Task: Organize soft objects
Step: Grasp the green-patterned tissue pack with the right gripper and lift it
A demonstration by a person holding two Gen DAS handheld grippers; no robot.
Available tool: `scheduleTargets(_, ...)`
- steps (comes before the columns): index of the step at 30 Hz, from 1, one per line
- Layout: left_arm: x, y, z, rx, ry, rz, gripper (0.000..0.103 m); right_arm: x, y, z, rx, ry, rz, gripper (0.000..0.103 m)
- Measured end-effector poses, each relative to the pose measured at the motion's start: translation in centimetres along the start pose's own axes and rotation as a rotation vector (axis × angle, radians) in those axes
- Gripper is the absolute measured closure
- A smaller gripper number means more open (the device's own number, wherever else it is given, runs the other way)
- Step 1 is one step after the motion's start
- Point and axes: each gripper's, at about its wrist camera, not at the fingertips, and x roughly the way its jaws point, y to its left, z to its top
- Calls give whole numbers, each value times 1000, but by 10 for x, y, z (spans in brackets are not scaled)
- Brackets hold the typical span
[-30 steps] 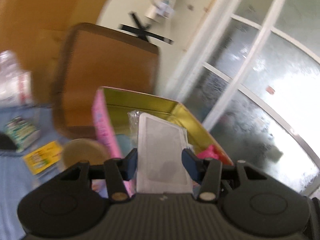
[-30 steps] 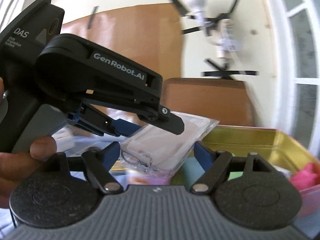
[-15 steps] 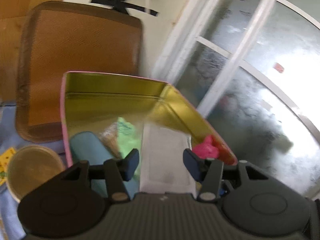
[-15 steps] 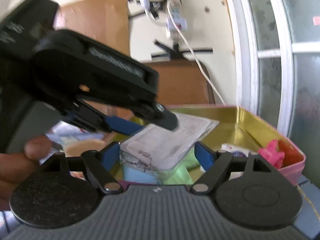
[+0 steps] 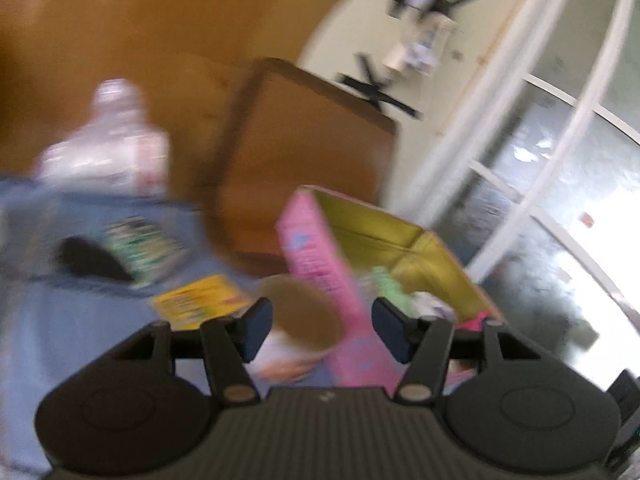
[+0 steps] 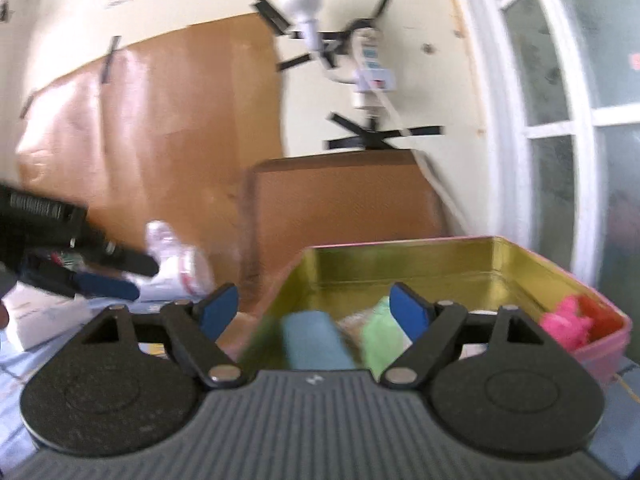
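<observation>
in the blurred left view, left tool [image 5: 322, 330] opening, empty; right tool [image 6: 314, 310] agape.

Your right gripper [image 6: 314, 310] hangs with jaws wide apart, nothing between them; beyond it the gold-lined pink tin [image 6: 440, 254] holds a blue roll [image 6: 314, 344], a green piece [image 6: 382, 334] and a pink fluffy item [image 6: 566, 322]; left gripper [image 6: 108, 276] at left edge, empty.

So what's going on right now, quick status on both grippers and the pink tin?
Left gripper empty, jaws opening. Right gripper open, empty. Pink tin holds soft items. Nothing blocking.
</observation>
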Motion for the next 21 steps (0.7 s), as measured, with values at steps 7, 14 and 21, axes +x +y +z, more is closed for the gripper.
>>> scheduleTargets(7, -46, 85, -34, -47, -28, 274, 47, 24, 72, 0, -111, 109, 238, 36)
scheduleTargets(14, -63, 149, -52, -208, -94, 286, 47, 126, 140, 24, -111, 378, 375, 36)
scheduleTargets(21, -73, 154, -55, -230, -133, 237, 45, 253, 194, 18, -198, 619, 175, 27)
